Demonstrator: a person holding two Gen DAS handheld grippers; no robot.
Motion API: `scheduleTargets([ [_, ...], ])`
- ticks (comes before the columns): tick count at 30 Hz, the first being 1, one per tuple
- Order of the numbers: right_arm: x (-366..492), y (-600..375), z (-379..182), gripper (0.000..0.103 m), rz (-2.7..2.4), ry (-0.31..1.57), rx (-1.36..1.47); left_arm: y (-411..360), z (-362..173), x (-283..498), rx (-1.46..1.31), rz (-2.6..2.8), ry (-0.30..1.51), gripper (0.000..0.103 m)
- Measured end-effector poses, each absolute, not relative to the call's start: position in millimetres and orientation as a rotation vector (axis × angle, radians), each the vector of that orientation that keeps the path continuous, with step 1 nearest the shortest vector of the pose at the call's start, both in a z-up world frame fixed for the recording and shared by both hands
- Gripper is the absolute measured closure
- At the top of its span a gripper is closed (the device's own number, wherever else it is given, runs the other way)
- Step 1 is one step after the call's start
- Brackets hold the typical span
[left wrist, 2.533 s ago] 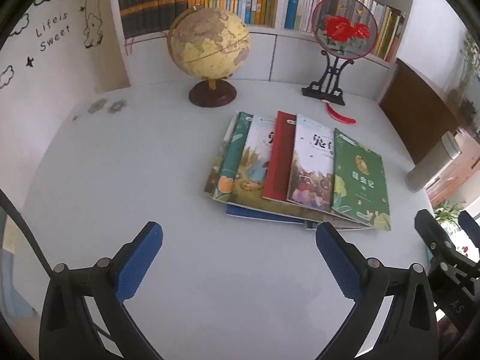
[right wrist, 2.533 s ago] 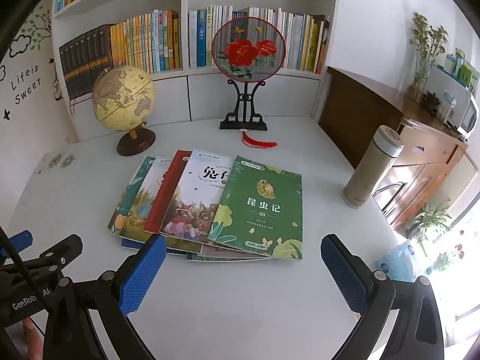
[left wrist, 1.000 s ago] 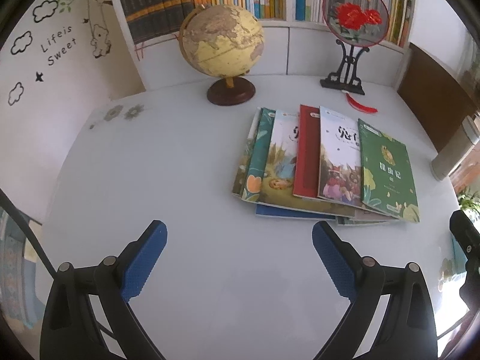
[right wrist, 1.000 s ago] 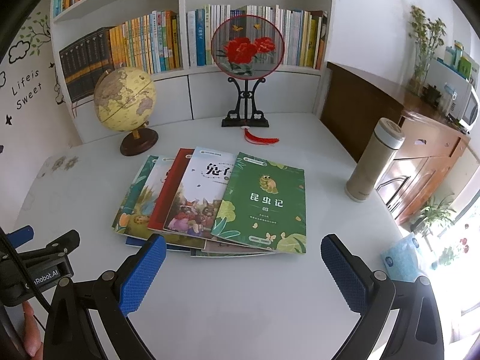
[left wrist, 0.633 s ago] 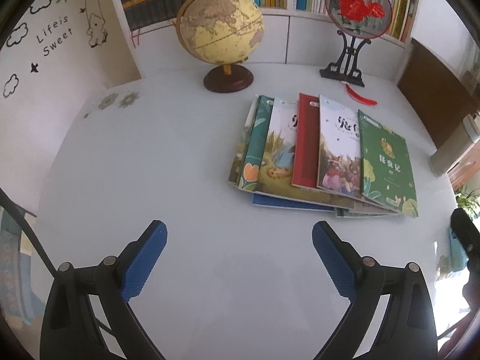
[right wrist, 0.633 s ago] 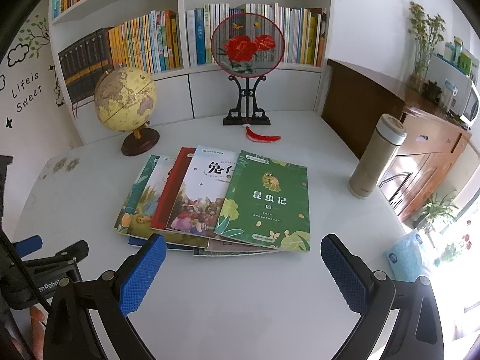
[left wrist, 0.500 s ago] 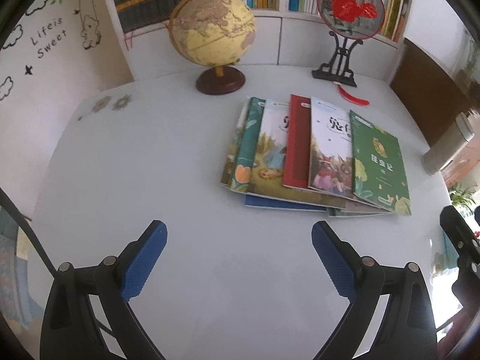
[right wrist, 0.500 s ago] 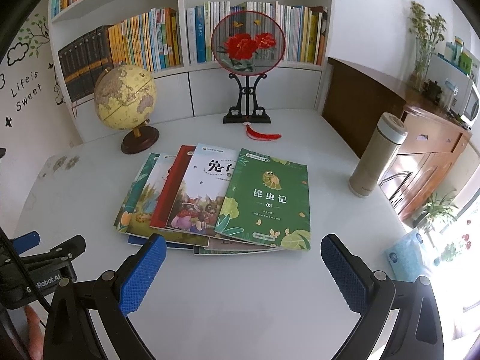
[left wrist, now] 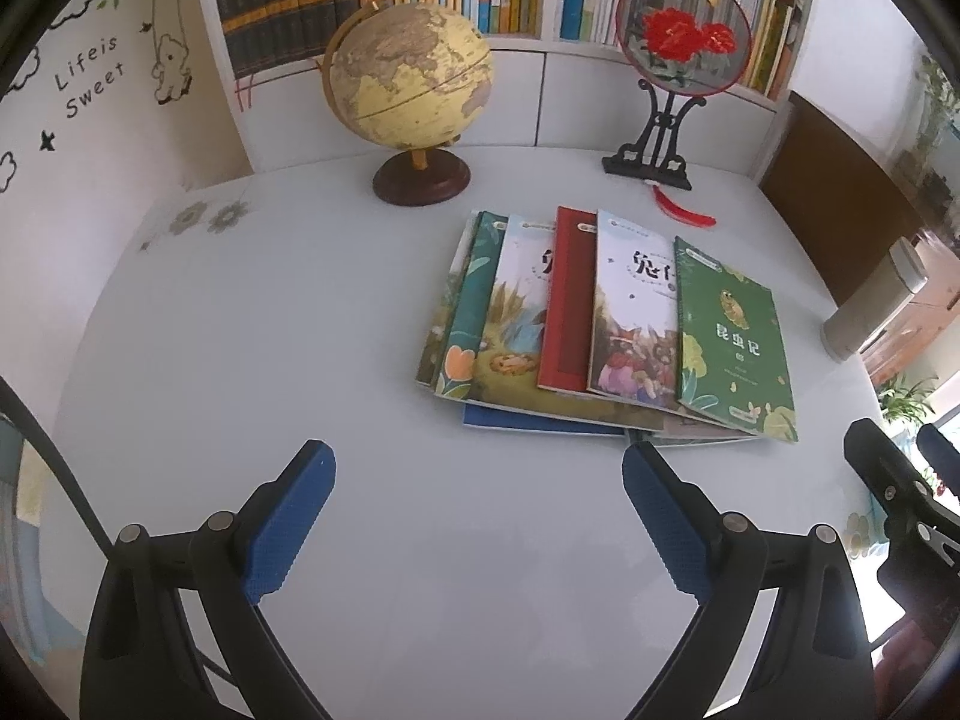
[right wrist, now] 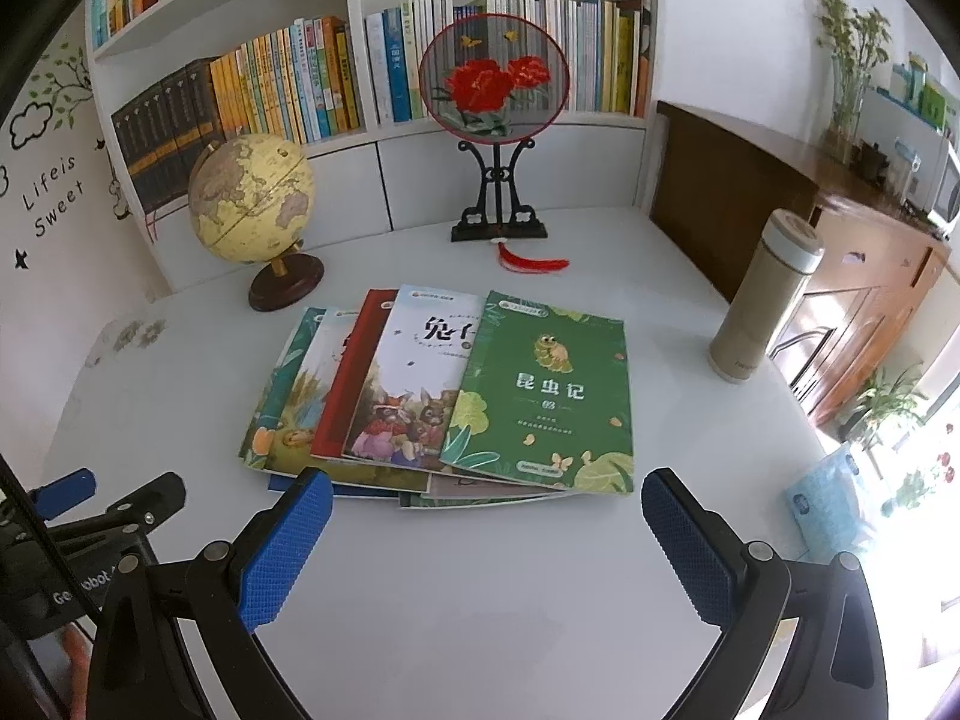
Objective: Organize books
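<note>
Both grippers spread wide, nothing between the pads, both above bare desk. Left gripper (left wrist: 474,516) low centre of left wrist frame; right gripper (right wrist: 486,546) low centre of right wrist frame.

Books (right wrist: 444,396) lie fanned and overlapping flat on the white desk (right wrist: 480,618), mid-frame in the right view, right of centre in the left view (left wrist: 606,330). Green book (right wrist: 546,396) is on top at the right end of the fan; next to the left a white-cover book with animals (right wrist: 414,378), then a red book (right wrist: 345,378), then illustrated covers. A blue cover edge (left wrist: 528,420) shows under the near side. Right gripper's left pad (right wrist: 288,546) overlaps the fan's near-left corner in frame; contact can't be told.

Behind the books: globe (right wrist: 252,210) upper left, round fan ornament with red flowers on a black stand (right wrist: 495,90) upper centre, red tassel (right wrist: 531,261) on the desk at its base. Beige flask (right wrist: 765,294) upright, right side, well apart from the books. Bookshelf (right wrist: 360,0) along the back wall.
</note>
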State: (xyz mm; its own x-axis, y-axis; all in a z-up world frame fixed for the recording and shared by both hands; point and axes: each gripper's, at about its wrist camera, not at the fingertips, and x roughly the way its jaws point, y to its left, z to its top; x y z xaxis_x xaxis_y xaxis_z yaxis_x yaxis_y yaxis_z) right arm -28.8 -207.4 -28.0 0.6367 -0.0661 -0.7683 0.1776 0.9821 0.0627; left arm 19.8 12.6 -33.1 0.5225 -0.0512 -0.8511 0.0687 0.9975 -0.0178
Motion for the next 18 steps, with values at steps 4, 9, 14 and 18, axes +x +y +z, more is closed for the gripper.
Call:
scheduleTargets([
  [4, -28.4, -208.7, -28.4, 0.000, -0.150, 0.877, 0.139, 11.1, -31.1, 18.8, 0.032, -0.067, 1.007, 0.007],
  [9, -27.8, -207.4, -27.0, 0.000, -0.142, 0.881, 0.129, 9.8, -28.9, 18.2, 0.035, -0.075, 0.999, 0.007],
  [14, -27.9, -203.3, -25.9, 0.000, -0.146, 0.874, 0.107, 9.0, -28.9, 17.0, 0.037, -0.080, 0.997, 0.007],
  [18, -29.0, -202.7, -26.3, 0.000, -0.157, 0.872, 0.104, 7.1, -31.7, 18.0, 0.033, -0.099, 1.012, 0.007],
])
